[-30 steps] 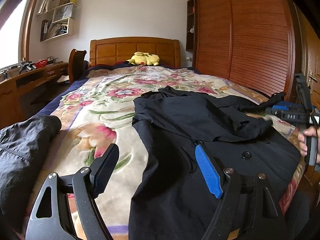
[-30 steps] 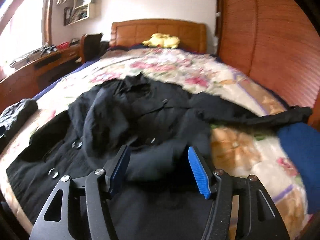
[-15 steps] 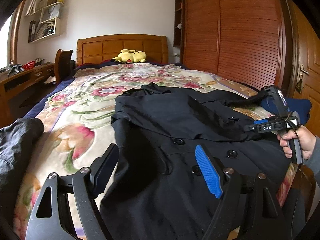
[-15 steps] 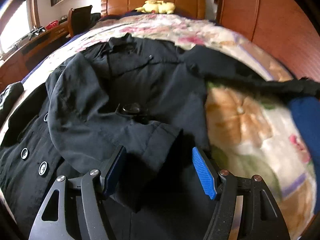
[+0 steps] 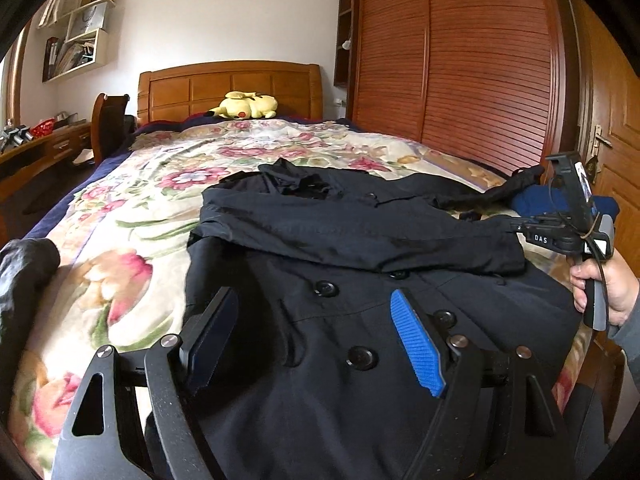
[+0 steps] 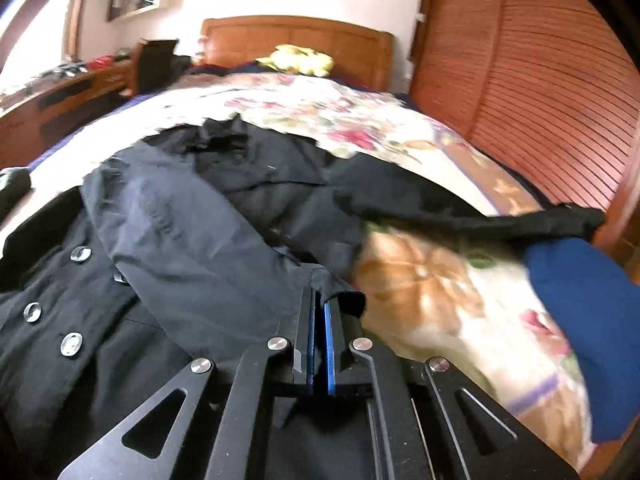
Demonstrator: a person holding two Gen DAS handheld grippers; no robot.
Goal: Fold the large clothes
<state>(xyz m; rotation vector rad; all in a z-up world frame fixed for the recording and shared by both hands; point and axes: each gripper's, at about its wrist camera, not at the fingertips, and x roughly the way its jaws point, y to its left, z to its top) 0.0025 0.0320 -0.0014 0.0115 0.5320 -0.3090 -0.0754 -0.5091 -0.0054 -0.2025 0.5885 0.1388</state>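
- The black coat (image 5: 360, 320) is lying front-up across the foot end of the bed (image 5: 132, 216), on the floral bedspread. It's double-breasted with big dark buttons (image 5: 362, 357), and one sleeve (image 6: 208, 248) is folded across the chest with its cuff over by the right-hand edge.
- The other sleeve (image 6: 472, 216) is stretched out sideways toward the wardrobe (image 5: 472, 80), ending beside a dark blue folded cloth (image 6: 580, 320).
- The right gripper (image 6: 319, 344) has its blue pads pinched together on the cuff of the folded sleeve, with only a sliver of fabric between them.
- The left gripper (image 5: 316, 340) is spread wide with nothing in it, hanging over the lower front of the coat near the buttons.
- Only the left wrist view shows the hand (image 5: 604, 284) holding the right tool's handle, plus a crumpled black garment (image 5: 24, 276) at the bed's left edge.
- The right wrist view is smeary, so the yellow plush toy (image 5: 244, 106) at the headboard is just a blob there. In the left view it's sharp.
- The coat's hem is cut off behind the gripper bodies in both views. The collar area is bunched up and I can't make out its shape.
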